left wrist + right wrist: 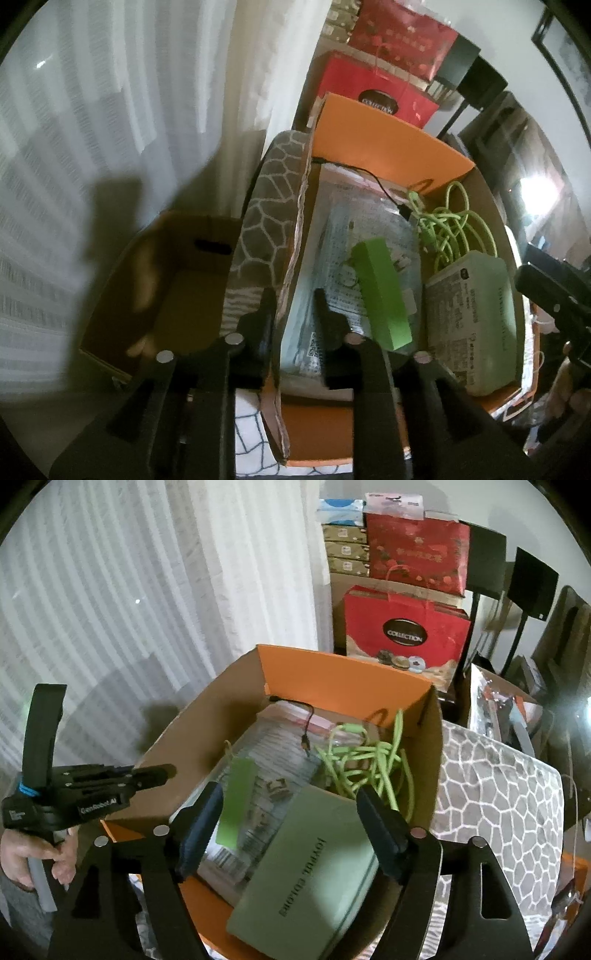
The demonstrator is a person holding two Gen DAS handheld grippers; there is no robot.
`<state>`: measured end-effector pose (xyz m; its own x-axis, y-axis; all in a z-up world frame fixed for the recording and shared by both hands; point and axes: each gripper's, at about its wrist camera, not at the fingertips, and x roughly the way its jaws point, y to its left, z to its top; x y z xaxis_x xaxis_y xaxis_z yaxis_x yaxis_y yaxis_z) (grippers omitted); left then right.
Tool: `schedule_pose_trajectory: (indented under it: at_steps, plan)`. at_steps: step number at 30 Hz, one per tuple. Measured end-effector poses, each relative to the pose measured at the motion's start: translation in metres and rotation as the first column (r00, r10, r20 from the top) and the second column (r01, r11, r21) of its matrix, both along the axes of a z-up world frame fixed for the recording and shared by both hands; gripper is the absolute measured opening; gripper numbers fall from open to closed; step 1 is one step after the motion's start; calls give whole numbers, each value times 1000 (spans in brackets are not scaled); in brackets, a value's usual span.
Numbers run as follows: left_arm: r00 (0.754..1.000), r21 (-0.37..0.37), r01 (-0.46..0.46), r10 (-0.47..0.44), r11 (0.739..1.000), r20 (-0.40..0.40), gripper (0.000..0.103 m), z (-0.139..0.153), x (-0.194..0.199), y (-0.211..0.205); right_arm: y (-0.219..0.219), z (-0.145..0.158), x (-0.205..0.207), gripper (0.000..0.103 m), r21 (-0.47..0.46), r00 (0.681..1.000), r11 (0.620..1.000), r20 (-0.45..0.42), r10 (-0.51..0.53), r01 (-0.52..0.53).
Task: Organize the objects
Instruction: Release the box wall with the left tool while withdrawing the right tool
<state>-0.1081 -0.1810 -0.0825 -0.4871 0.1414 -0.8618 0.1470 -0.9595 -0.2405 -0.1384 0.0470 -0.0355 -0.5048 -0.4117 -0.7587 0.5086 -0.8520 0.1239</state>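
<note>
Nearest the left wrist camera, the left gripper [295,314] has its two black fingers straddling the torn cardboard side wall of the orange cardboard box [388,147], one finger outside against a grey patterned cushion [269,206] and one inside over a clear plastic packet [332,258]; the fingers stand narrowly apart with the wall between them, and whether they actually pinch it cannot be told. In the right wrist view the right gripper [295,827] hovers over the same box [332,668] with its fingers spread wide and nothing between them, directly above a pale green pouch [314,856] printed with lettering. The box already holds several things: the pouch in its near corner, a bright green bar-shaped object [238,805] lying on the clear packet, a tangled green cable [369,764] toward the far right corner, and a thin black cable [308,723] trailing across the back. Judging by this, the gathering of loose items into the box looks well advanced. What seems left is tidying the cable tangle, settling the contents, and perhaps dealing with the second, brown cardboard box [177,280] beside it, which appears to hold nothing visible. Red gift bags [406,635] stacked behind look untouched.
</note>
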Motion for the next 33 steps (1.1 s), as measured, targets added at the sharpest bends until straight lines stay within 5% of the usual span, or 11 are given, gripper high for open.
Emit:
schedule_pose_trajectory:
  at_steps: [5,16,25,33]
  plan:
    - [1000,-49,-11,10,999,-29,51,11,4,5,18,3,2,83,-11,999,999,-5,-33,33]
    - [993,-112,3,-17,994,-121,86,42,21,25,69,9,14,97,-29,991,991,-31,-128,127]
    - [976,-139,47,-76,989,-206,102,67,37,55,103,14,29,102,-26,978,980,-66,-200,199]
    - [965,-140,43,-78,989,-252,102,74,59,88,127,17,52,102,-28,962,966,-90,-259,257]
